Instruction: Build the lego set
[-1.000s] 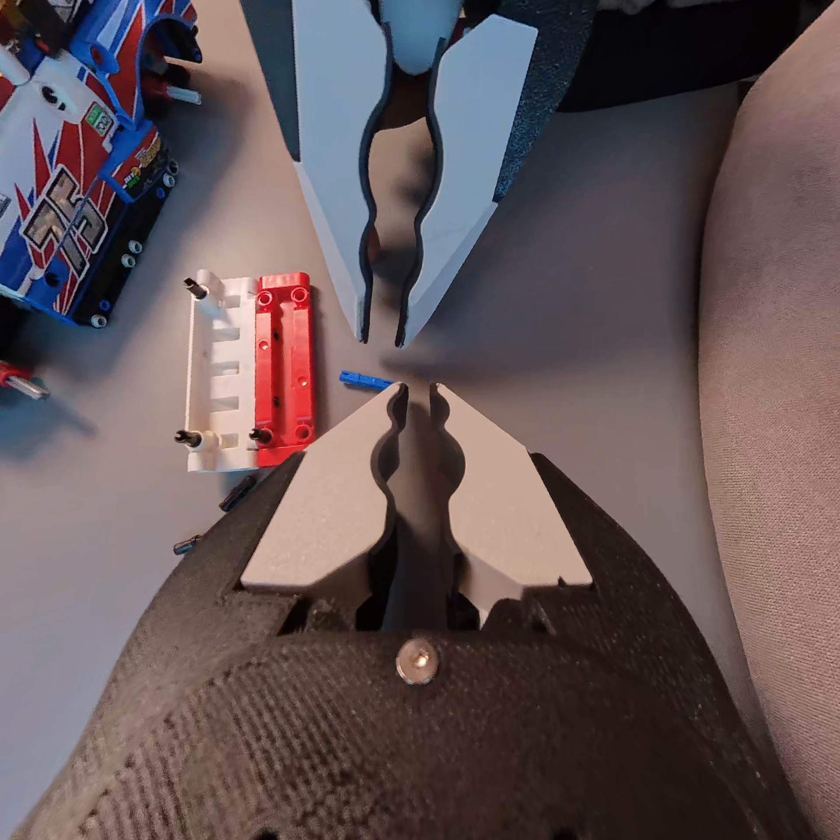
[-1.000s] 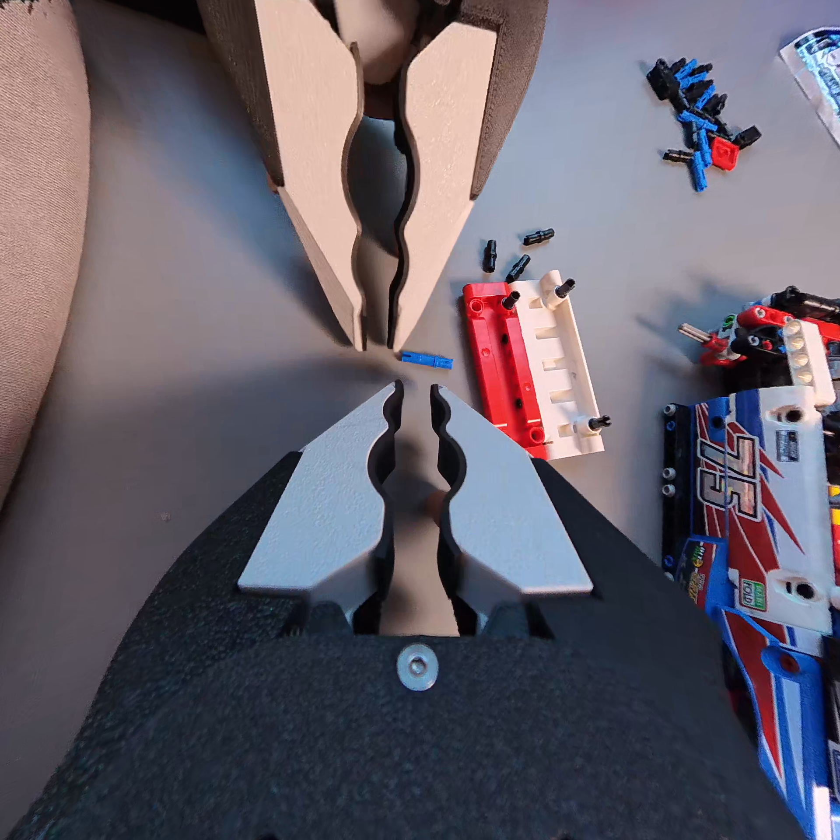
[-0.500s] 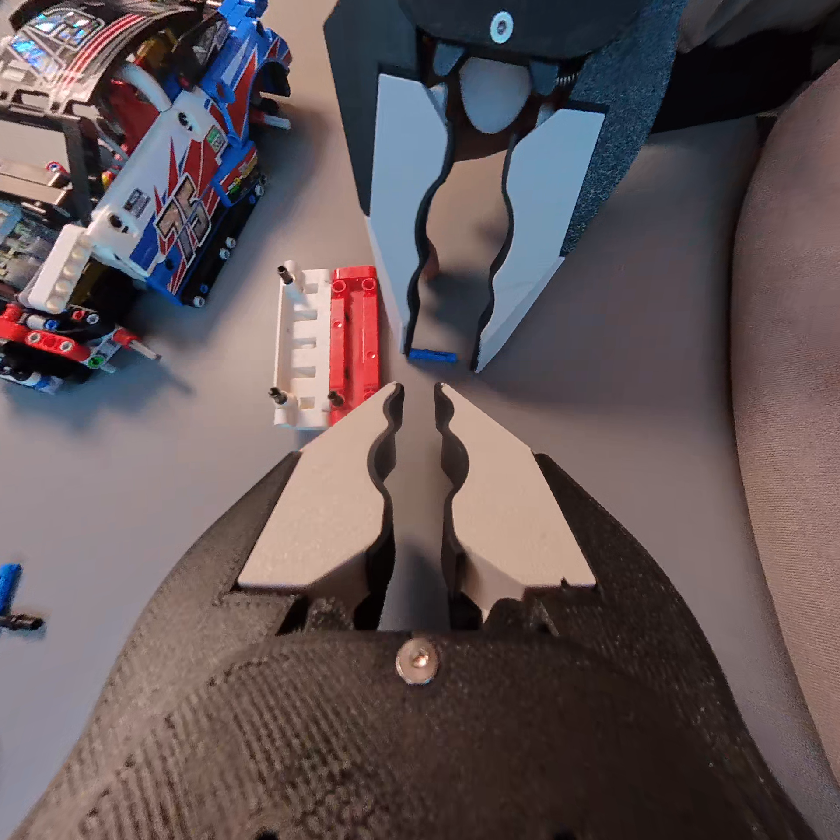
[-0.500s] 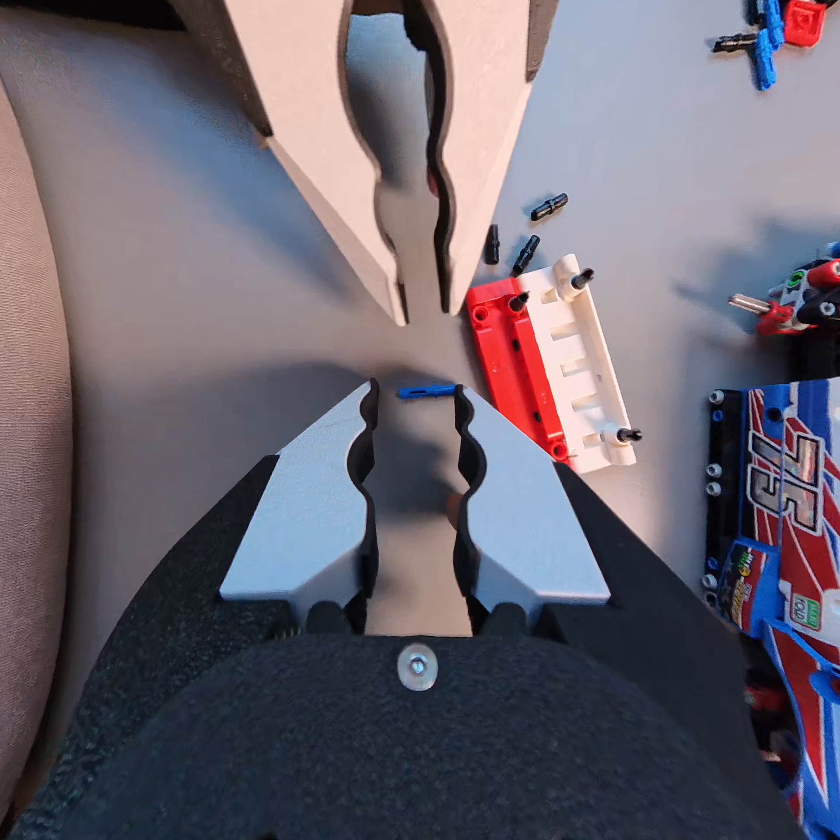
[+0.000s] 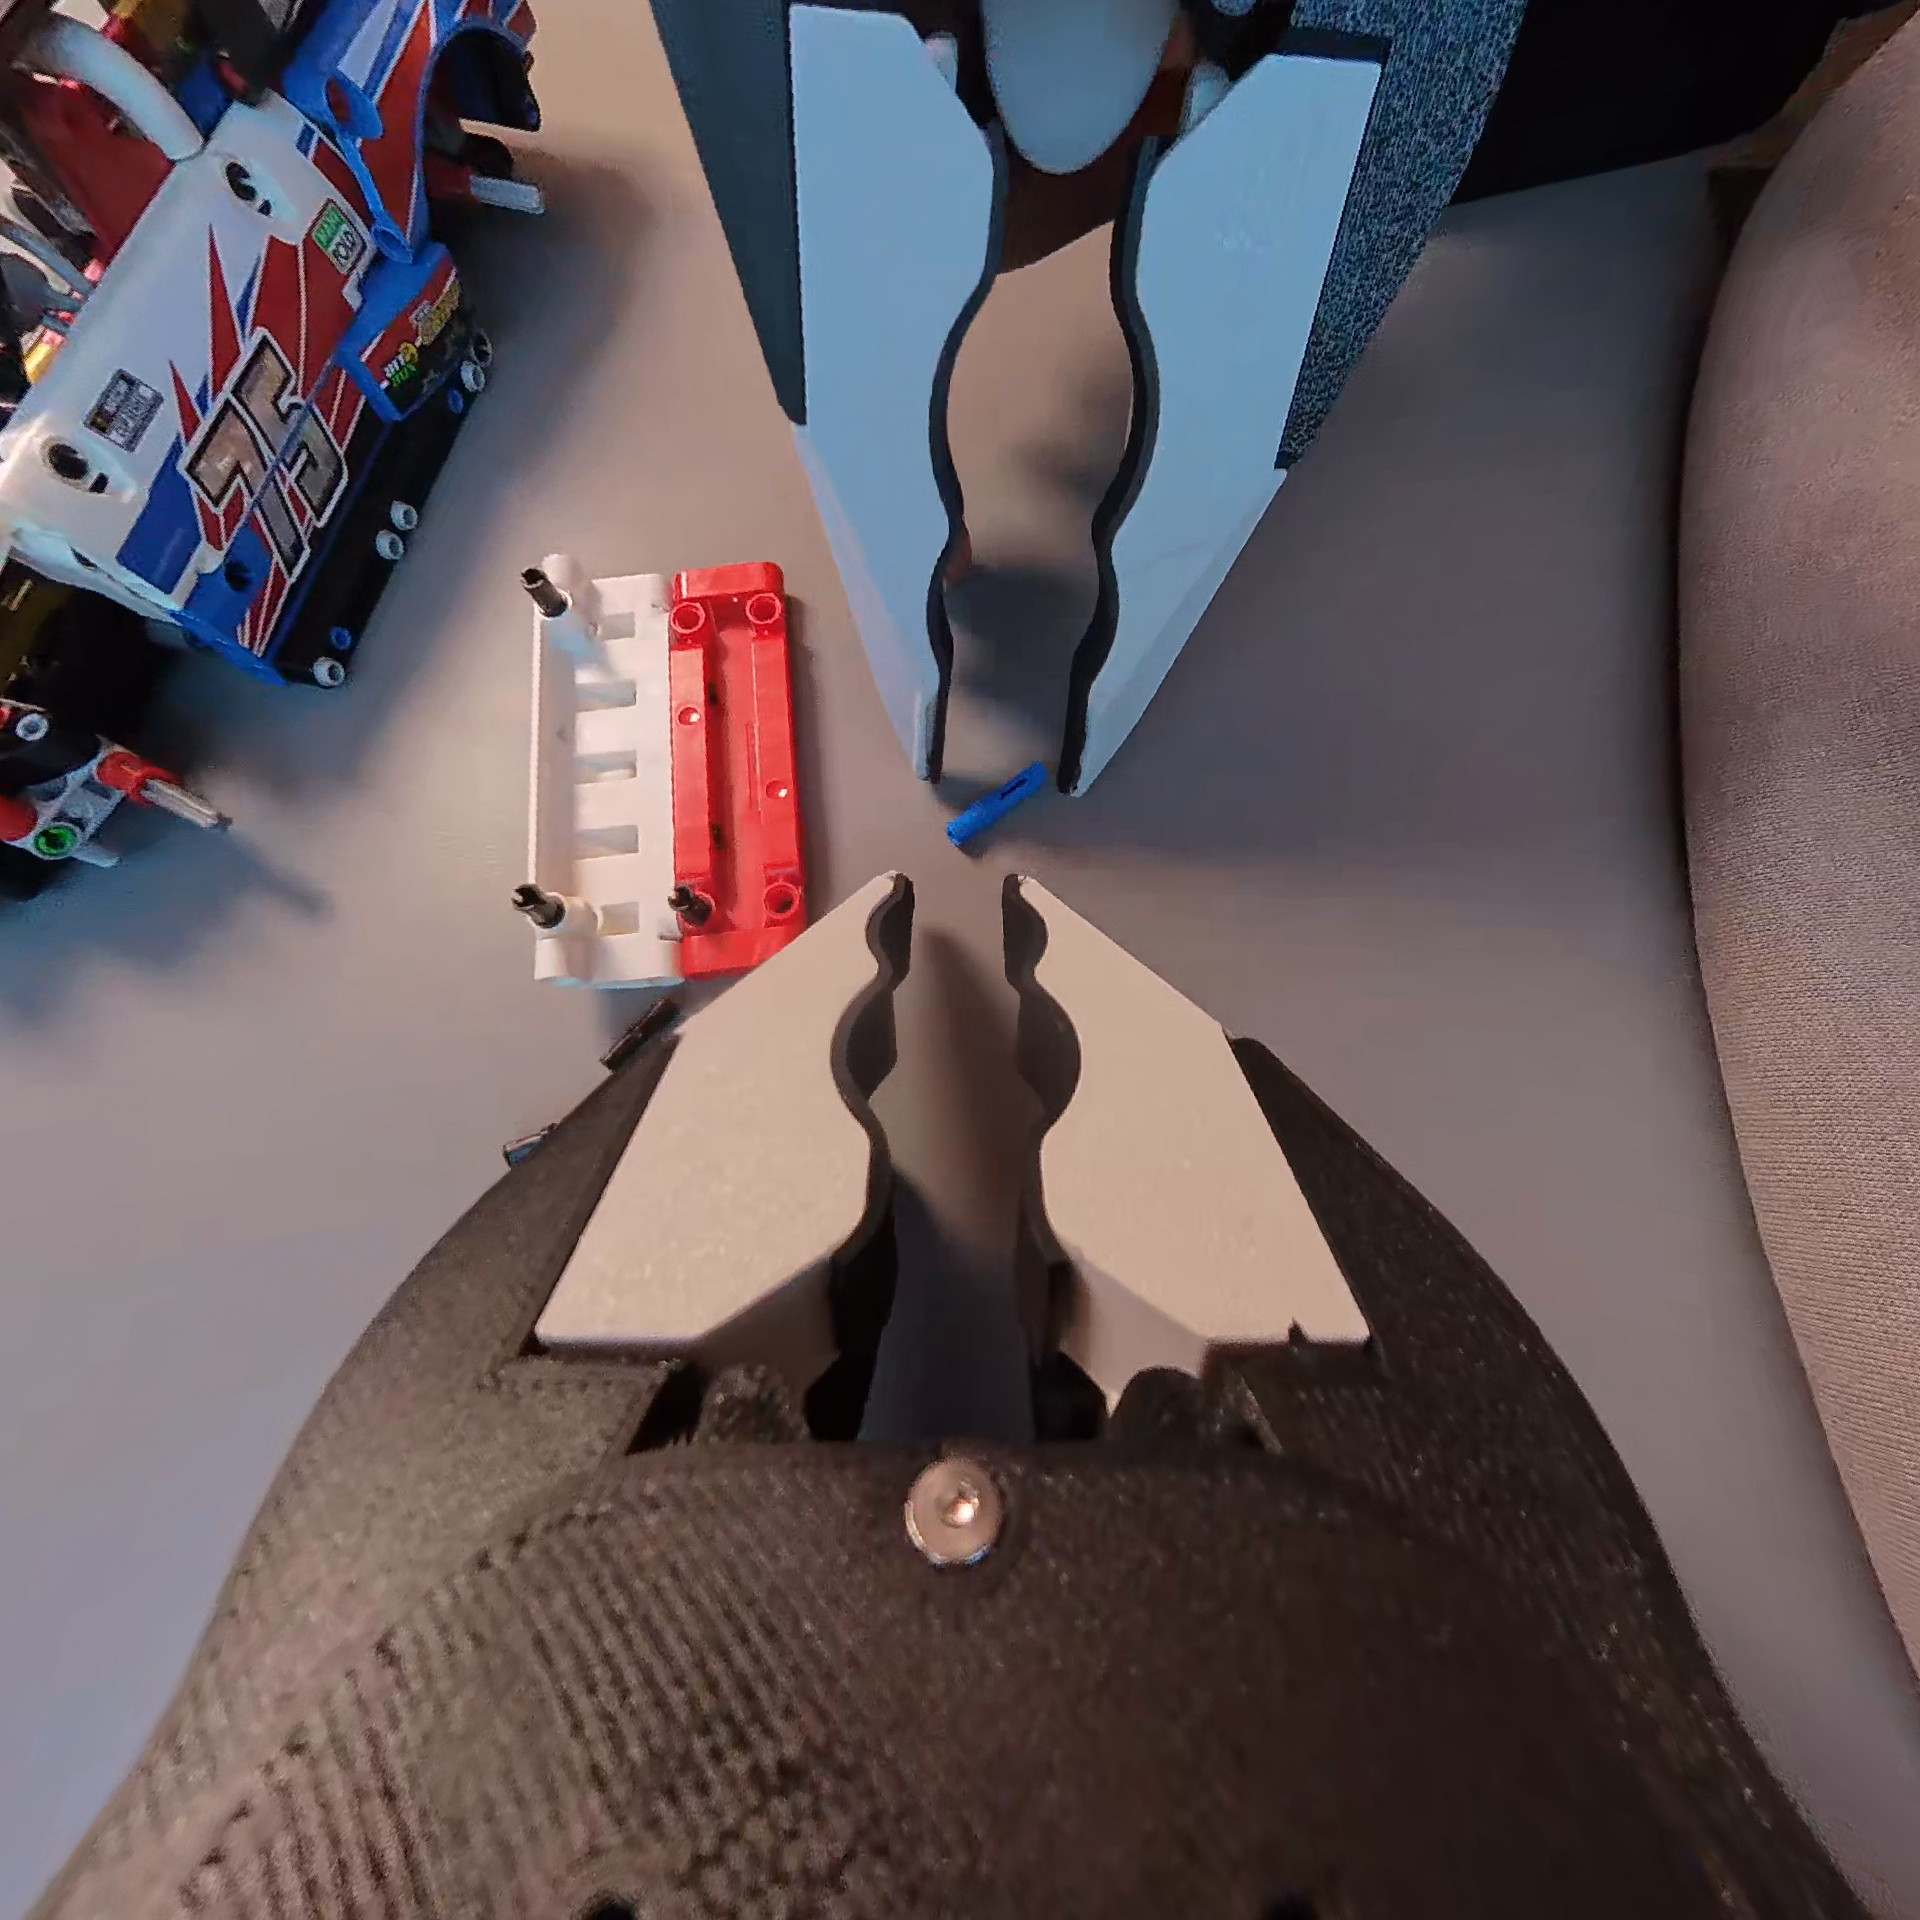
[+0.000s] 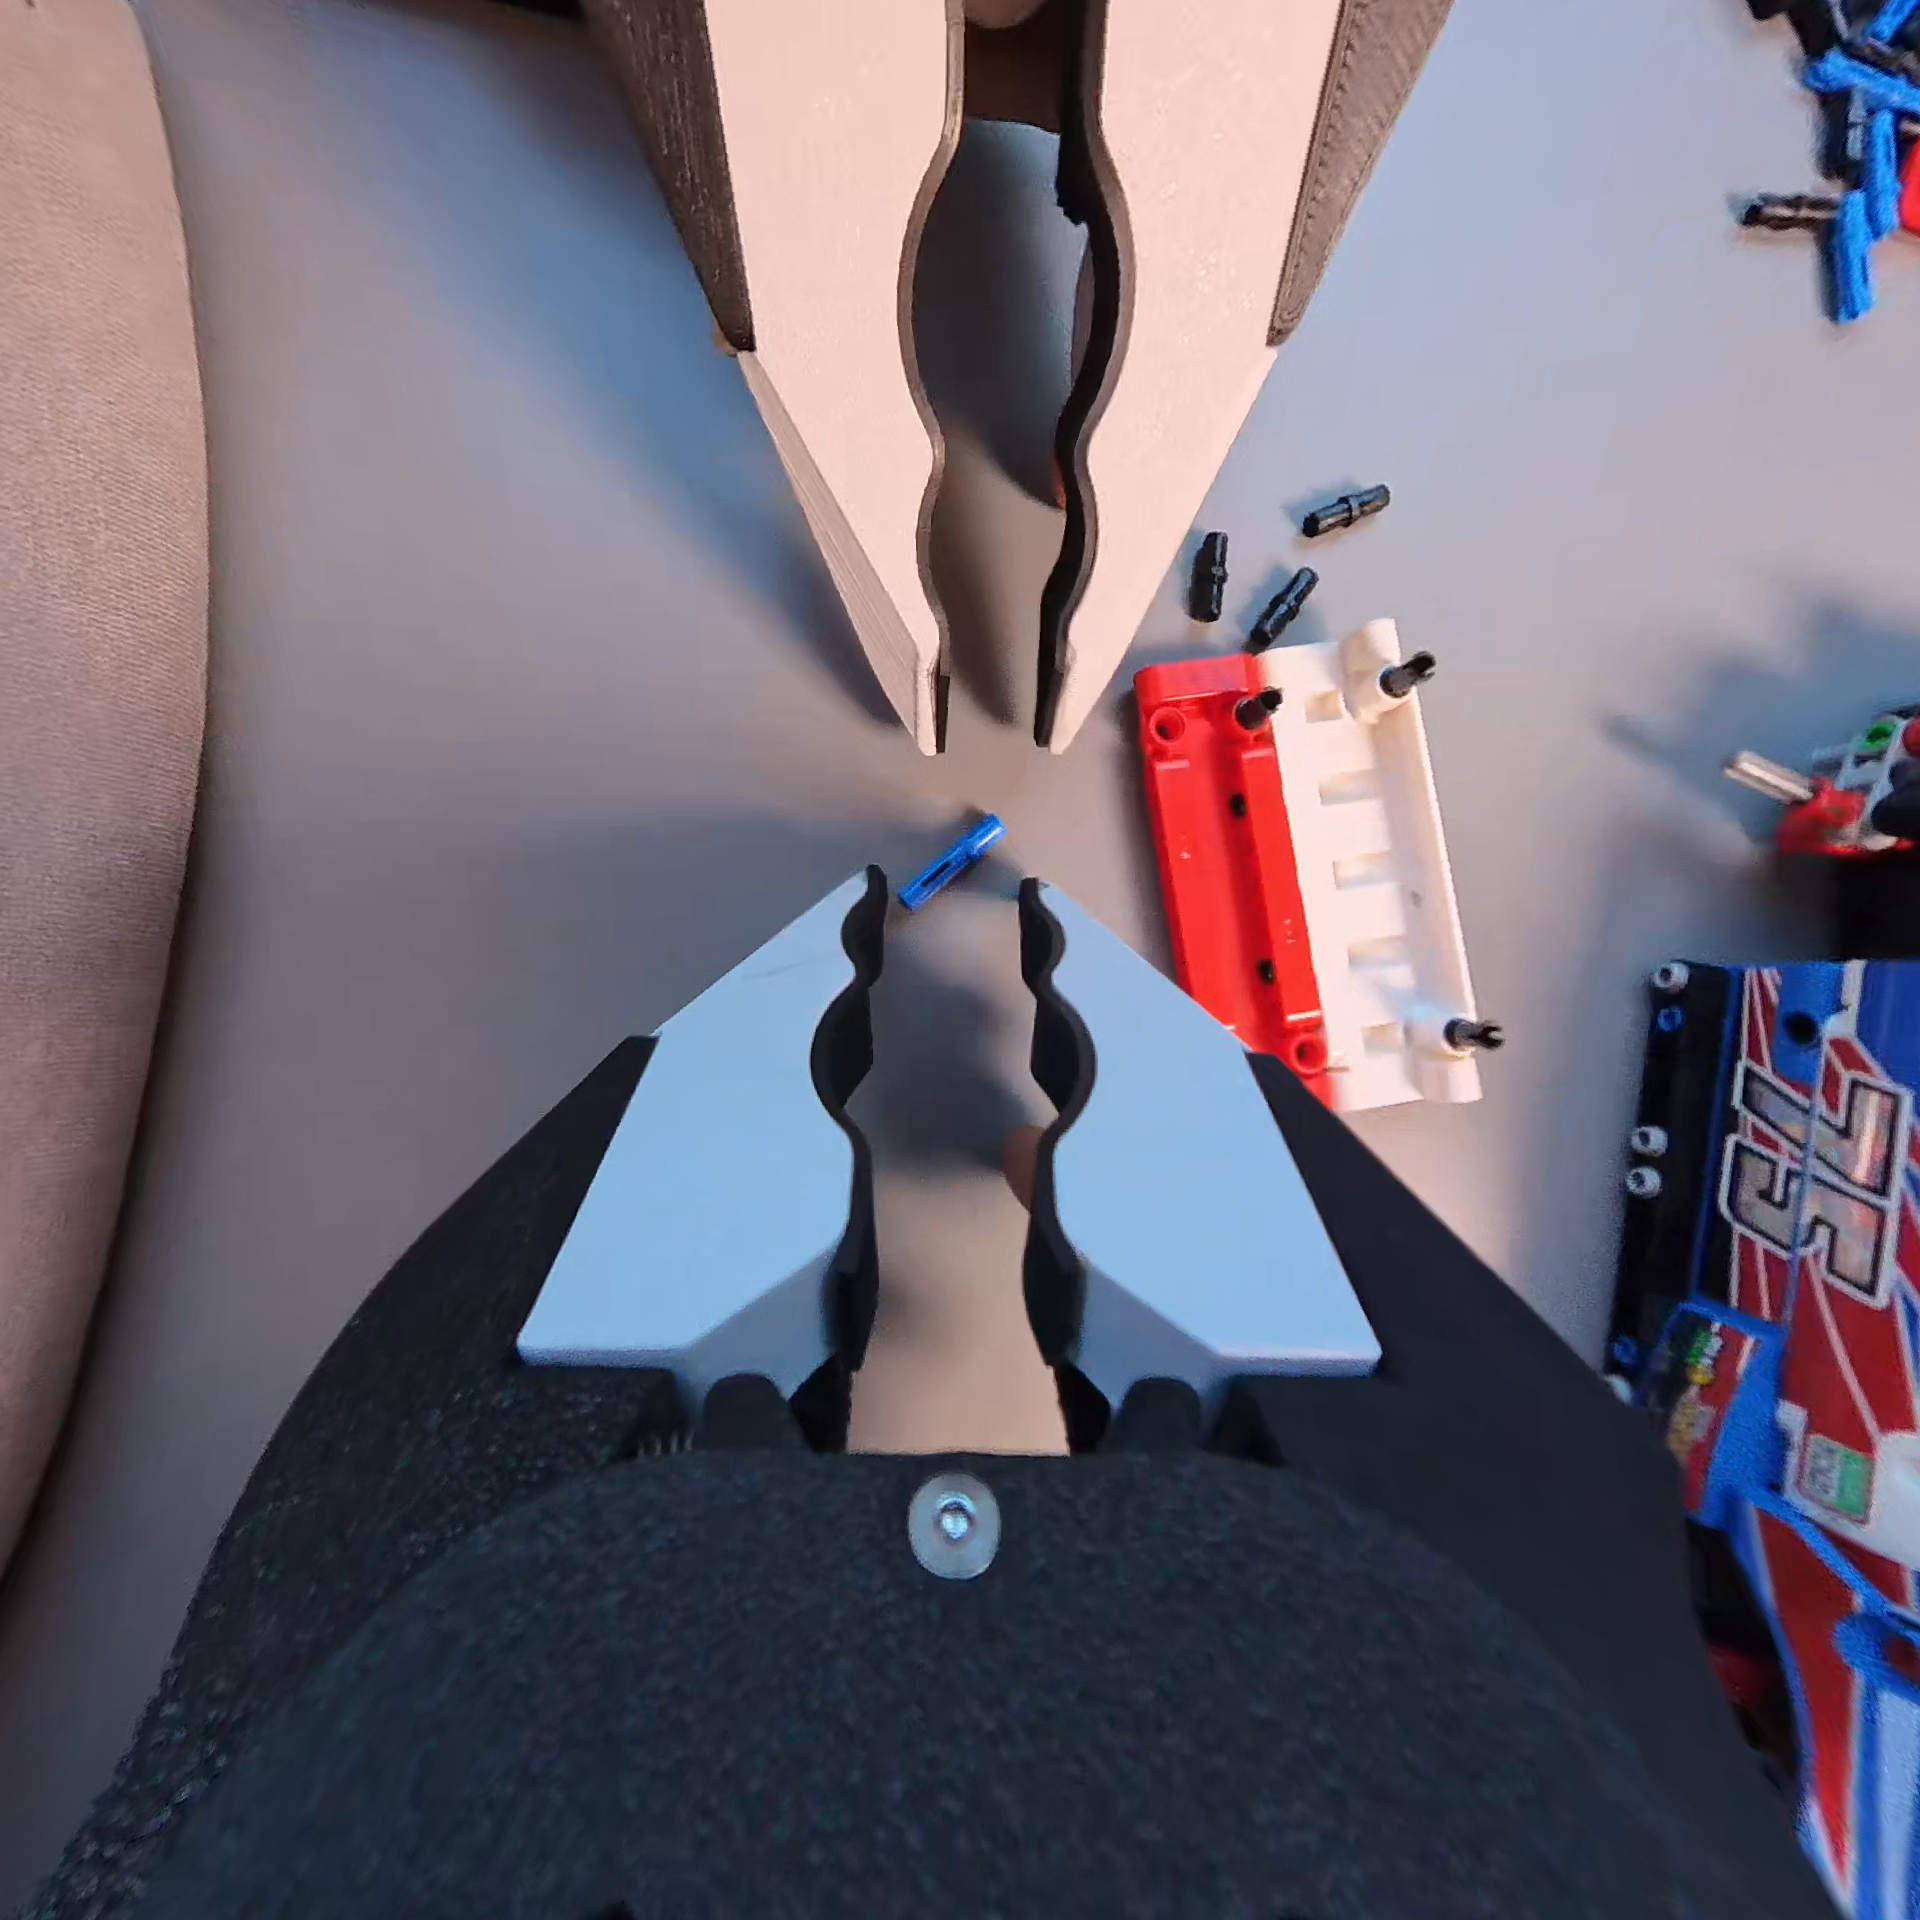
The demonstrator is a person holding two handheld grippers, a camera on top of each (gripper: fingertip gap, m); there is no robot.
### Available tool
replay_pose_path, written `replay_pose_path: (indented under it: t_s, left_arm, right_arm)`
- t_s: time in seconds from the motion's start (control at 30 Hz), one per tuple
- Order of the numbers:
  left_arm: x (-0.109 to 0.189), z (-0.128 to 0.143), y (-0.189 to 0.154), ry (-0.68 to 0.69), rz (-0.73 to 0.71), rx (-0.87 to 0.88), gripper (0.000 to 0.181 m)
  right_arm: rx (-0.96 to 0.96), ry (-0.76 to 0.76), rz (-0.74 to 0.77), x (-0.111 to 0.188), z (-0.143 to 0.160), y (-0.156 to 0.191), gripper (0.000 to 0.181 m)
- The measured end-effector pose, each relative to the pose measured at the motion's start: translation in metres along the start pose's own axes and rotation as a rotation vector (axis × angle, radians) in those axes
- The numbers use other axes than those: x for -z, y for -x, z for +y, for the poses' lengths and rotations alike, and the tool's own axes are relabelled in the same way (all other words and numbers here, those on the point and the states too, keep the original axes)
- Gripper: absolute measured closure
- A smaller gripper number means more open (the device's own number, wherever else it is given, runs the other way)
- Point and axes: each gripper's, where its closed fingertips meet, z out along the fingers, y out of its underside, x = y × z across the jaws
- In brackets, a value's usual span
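Note:
A small blue pin (image 5: 995,802) lies slantwise on the grey table (image 5: 1351,935). My right gripper (image 6: 951,885) is open, and its fingertips sit on either side of the blue pin (image 6: 951,860) without closing on it. My left gripper (image 5: 956,883) faces it tip to tip, narrowly open and empty, just short of the pin. A red panel (image 5: 738,769) joined to a white slotted panel (image 5: 592,779), with black pins standing in them, lies beside both grippers. It also shows in the right wrist view (image 6: 1309,883).
The blue, white and red race car body (image 5: 229,364) lies beyond the panels, with a red axle piece (image 5: 94,800) near it. Loose black pins (image 6: 1288,592) and a pile of blue and black pins (image 6: 1860,156) lie on the table. A beige cushion (image 5: 1808,831) borders the table. Both grippers' tips are close together, under 4 cm apart.
My right gripper has opened wider and come around the blue pin, which has turned from crosswise to slanted. My left gripper drew back, then came close again.

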Motion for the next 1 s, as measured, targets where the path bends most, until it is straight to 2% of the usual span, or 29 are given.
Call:
replay_pose_path:
  t_s: [0.03, 0.17, 0.43, 0.6, 0.67, 0.73, 0.83, 1.0]
  left_arm:
    - [-0.001, 0.0, 0.0, 0.003, 0.0, -0.007, 0.165]
    - [-0.004, -0.002, 0.0, -0.007, 0.003, -0.017, 0.164]
    - [-0.003, 0.002, 0.007, 0.023, -0.046, -0.051, 0.164]
    - [-0.001, 0.002, 0.009, 0.012, -0.046, -0.037, 0.165]
    - [-0.001, 0.002, 0.008, 0.006, -0.04, -0.034, 0.164]
    - [0.0, -0.004, 0.0, -0.03, -0.003, -0.043, 0.163]
    - [0.001, -0.016, -0.006, -0.079, 0.014, -0.054, 0.166]
    - [-0.001, -0.017, -0.007, -0.069, -0.007, -0.078, 0.178]
  right_arm:
    - [-0.023, -0.01, 0.018, 0.0, 0.0, -0.001, 0.165]
    - [-0.032, -0.017, 0.057, 0.001, 0.002, -0.007, 0.177]
    - [-0.062, -0.015, 0.043, -0.001, -0.001, -0.008, 0.164]
    - [-0.045, 0.004, 0.073, -0.005, -0.005, -0.009, 0.18]
    - [0.001, 0.026, 0.094, -0.001, -0.002, -0.012, 0.18]
    - [0.045, -0.02, 0.09, 0.005, -0.005, -0.01, 0.18]
    - [0.066, -0.049, 0.087, 0.011, -0.009, -0.007, 0.179]
    - [0.098, -0.071, 0.077, 0.013, -0.012, -0.002, 0.18]
